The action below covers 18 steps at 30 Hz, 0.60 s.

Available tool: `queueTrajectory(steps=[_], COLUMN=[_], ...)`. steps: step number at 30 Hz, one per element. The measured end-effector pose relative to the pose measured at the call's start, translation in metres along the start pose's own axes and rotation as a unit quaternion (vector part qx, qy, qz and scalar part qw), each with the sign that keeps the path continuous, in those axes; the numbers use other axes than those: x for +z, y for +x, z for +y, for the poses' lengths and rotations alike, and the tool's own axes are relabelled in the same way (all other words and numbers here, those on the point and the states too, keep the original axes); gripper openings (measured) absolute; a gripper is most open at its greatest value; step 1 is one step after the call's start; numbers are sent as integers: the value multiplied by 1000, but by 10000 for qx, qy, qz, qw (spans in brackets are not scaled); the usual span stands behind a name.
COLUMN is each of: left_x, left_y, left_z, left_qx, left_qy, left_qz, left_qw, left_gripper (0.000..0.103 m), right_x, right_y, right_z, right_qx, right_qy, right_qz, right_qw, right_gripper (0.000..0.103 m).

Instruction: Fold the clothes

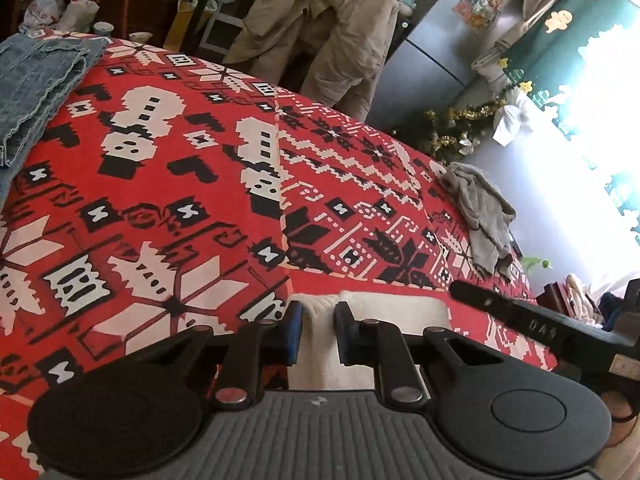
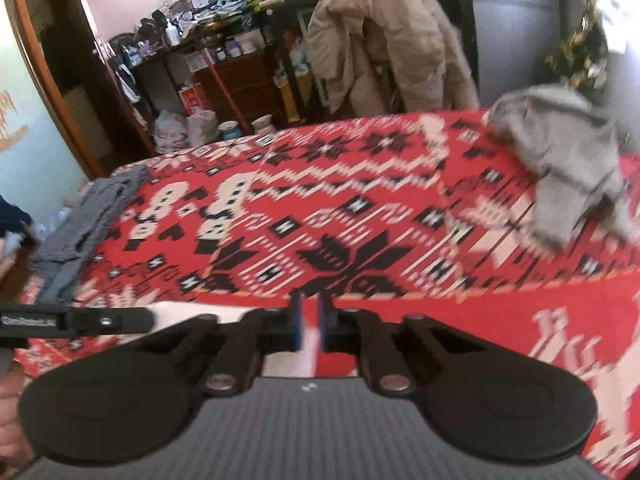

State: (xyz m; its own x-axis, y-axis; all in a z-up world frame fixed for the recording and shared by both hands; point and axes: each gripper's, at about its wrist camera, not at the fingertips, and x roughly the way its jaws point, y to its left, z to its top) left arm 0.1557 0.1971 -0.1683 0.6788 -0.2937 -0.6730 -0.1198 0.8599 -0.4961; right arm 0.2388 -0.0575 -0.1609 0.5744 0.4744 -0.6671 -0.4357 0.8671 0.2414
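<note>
On the red patterned blanket, crumpled grey garment.

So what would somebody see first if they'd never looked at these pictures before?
Probably the big red patterned sweater with white and black snowflake shapes, spread flat and filling most of both views. Next, the left gripper and right gripper at the near edge, each pinching a white hem. Then the crumpled grey garment at the far right, the folded denim at the left, and a tan coat draped behind.
</note>
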Motion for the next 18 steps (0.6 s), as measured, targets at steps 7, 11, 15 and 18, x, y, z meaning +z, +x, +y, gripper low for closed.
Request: queueTrajectory(steps=[7,11,15,18], left_x=[7,2,-4,-13], left_y=[-21,-44,-66,-77], left_z=[-1,-7,-13,-13], left_qx=[340,177,20,9], left_qy=[32,309,604,749], left_qz=[-402,-513,-639,-616], left_qw=[9986,9980,9961,9953], left_gripper=[41,65,91,100], right_x=[5,-6,-26,-40], right_y=[-19,-30,-40,-44], right_z=[14,34,56,66], right_qx=[321,435,588,723], right_qy=[-272,-461,-962,-1253], right_qz=[-27,47,148,299], right_qw=[9991,9980,9935,9890], right_gripper=[10,16,16,16])
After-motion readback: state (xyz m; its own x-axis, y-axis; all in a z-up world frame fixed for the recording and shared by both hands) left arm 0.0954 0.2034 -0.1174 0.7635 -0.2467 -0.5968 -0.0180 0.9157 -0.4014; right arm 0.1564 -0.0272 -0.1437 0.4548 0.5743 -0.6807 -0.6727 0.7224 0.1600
